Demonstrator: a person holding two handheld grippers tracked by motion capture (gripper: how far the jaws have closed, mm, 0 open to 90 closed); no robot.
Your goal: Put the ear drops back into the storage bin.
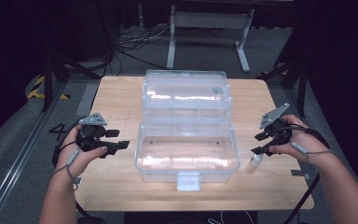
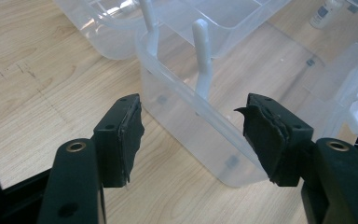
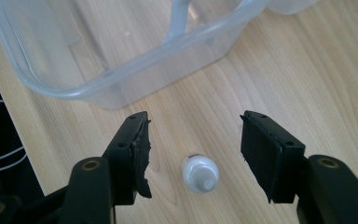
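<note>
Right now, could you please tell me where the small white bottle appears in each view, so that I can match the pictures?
High view: the small white bottle lies on the table, right of the clear box, just below the right gripper.
Left gripper view: the bottle sits at the top right, seen past the box.
Right gripper view: the bottle stands bottom centre, between the open jaws, untouched.
Shared landmark: the clear box.
</note>
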